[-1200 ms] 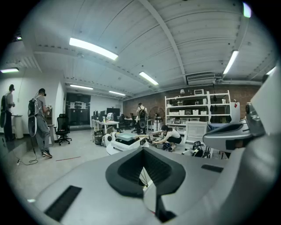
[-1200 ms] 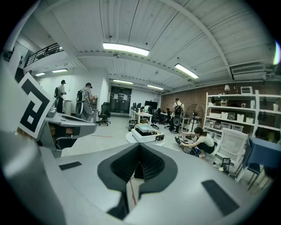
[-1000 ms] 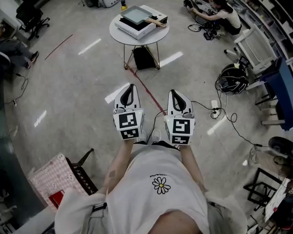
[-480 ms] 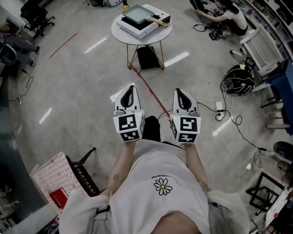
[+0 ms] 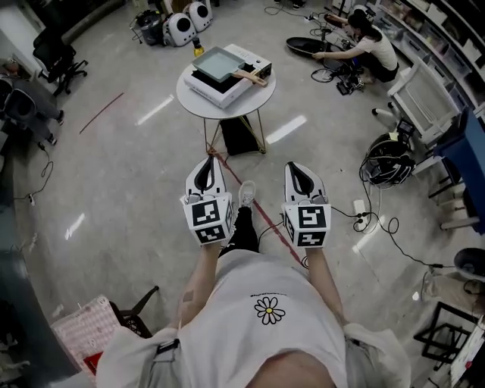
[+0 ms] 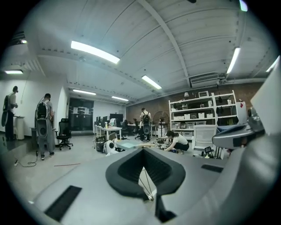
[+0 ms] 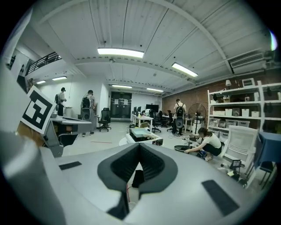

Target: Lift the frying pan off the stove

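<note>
A square grey frying pan (image 5: pixel 217 64) with a wooden handle (image 5: pixel 252 75) sits on a white portable stove (image 5: pixel 227 82) on a small round white table (image 5: pixel 194 98), some steps ahead of me. My left gripper (image 5: pixel 210 158) and right gripper (image 5: pixel 295 165) are held side by side at waist height, well short of the table. Both are shut with nothing between their jaws. In the right gripper view the pan (image 7: pixel 141 131) shows beyond the gripper (image 7: pixel 139 145). In the left gripper view the gripper (image 6: pixel 141 149) points towards the pan (image 6: pixel 127 143).
A black bag (image 5: pixel 239 136) lies under the table. A red tape line (image 5: pixel 261 213) crosses the floor. A person (image 5: pixel 367 42) crouches at the back right among cables (image 5: pixel 383 161). Office chairs (image 5: pixel 53 54) stand at the left and white round machines (image 5: pixel 185 23) behind the table.
The person has walked forward: the table with the pan is nearer and lower in the head view. Both grippers stay shut and side by side.
</note>
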Demonstrator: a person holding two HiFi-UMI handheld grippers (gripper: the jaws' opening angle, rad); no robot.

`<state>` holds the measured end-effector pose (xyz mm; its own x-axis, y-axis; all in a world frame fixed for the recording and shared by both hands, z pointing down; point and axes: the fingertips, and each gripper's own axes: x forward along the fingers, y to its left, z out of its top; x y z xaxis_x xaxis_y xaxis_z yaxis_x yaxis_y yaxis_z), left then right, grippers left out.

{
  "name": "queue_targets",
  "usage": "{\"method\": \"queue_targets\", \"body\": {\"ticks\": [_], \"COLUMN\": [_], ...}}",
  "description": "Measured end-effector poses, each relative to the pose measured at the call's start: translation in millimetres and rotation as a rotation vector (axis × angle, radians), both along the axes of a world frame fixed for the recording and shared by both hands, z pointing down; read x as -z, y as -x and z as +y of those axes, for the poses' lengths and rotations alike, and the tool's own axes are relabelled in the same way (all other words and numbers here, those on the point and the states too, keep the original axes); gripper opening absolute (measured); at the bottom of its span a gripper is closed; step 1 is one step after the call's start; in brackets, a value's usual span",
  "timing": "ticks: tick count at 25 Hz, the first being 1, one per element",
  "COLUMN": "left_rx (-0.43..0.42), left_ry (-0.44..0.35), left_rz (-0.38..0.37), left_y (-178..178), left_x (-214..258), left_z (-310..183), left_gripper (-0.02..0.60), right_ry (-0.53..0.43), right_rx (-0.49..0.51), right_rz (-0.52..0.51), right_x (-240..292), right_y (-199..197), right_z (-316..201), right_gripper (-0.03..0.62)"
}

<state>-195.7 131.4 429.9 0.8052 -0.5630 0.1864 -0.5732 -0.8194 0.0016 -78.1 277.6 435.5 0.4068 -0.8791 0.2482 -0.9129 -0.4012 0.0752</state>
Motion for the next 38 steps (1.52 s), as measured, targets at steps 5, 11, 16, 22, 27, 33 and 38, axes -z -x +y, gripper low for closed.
{"method": "queue_targets", "body": {"ticks": [5, 11, 16, 22, 27, 33, 38], "left_rx": [-0.008, -0.039, -0.037, -0.028, -0.037, -0.046, -0.006], "left_ry": [-0.013, -0.028, 0.004, 0.015, 0.042, 0.043, 0.028], "left_rz": [0.033, 0.054, 0.037, 0.017, -0.001, 0.009, 0.030], "left_y": [-58.9, -122.7, -169.5, -208.3, -231.3, -257.3, -270.4], "left_x": [12.7, 32.9, 25.8, 19.2, 6.7, 6.6, 18.0], "left_z": [-64.2, -134.9, -208.1, -279.2, -297.0, -308.0, -321.7], "left_gripper": [-0.002, -0.002, -0.002, -0.002, -0.002, -0.002, -0.002], "right_ry": [0.012, 0.050, 0.034, 0.005, 0.029, 0.033, 0.027], "right_rx": [0.004, 0.018, 0.024, 0.008, 0.016, 0.006, 0.041], "right_rz": [0.033, 0.026, 0.026, -0.038, -0.042, -0.051, -0.054], "right_x": [1.6, 9.2, 24.3, 24.8, 17.1, 11.1, 15.5], "right_y": [-44.7, -100.5, -149.0, -193.1, -212.9, -243.7, -260.8], "right_z": [-57.6, -137.7, -215.9, -282.8, -305.1, -323.8, -338.8], "right_gripper": [0.002, 0.002, 0.002, 0.002, 0.002, 0.003, 0.002]}}
